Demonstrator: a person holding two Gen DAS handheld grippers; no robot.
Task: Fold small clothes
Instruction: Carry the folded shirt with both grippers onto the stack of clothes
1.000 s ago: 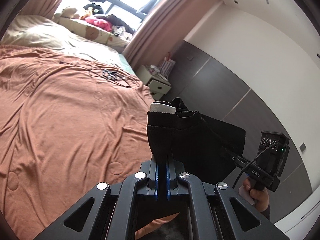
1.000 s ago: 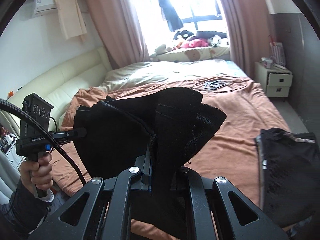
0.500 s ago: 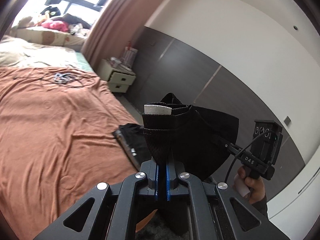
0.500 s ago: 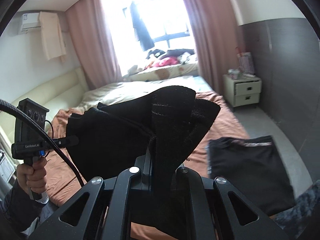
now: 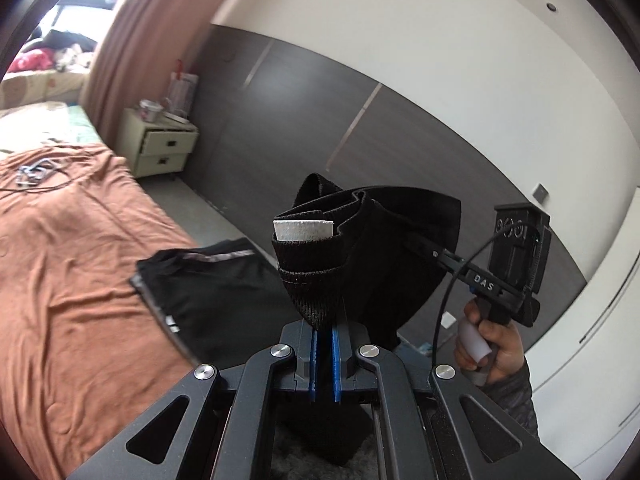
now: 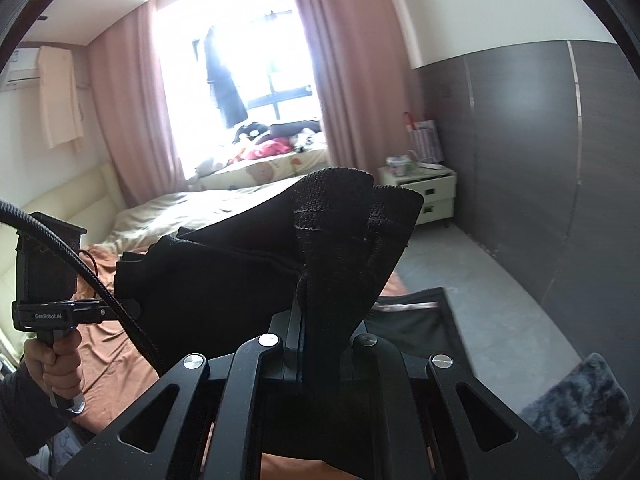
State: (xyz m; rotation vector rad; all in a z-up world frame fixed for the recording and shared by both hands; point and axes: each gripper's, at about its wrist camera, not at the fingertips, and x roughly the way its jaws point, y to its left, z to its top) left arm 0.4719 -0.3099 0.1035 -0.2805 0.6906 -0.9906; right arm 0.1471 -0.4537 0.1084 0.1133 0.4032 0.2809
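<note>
While both my left gripper [image 5: 324,354] and right gripper [image 6: 306,328] clamp the black garment [image 5: 372,256] aloft, lowering flat onto the bedspread [image 5: 68,280] is due next.

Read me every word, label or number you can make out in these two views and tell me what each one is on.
"DAS": white letters on the right hand-held gripper, along its black bar.
"GenRobot.AI": small white print on the left hand-held gripper, along its black body.
White tag in the held black garment: no readable print.
Light mark on the folded black garment on the orange bedspread: too blurred.
Wall air conditioner: too small.
</note>
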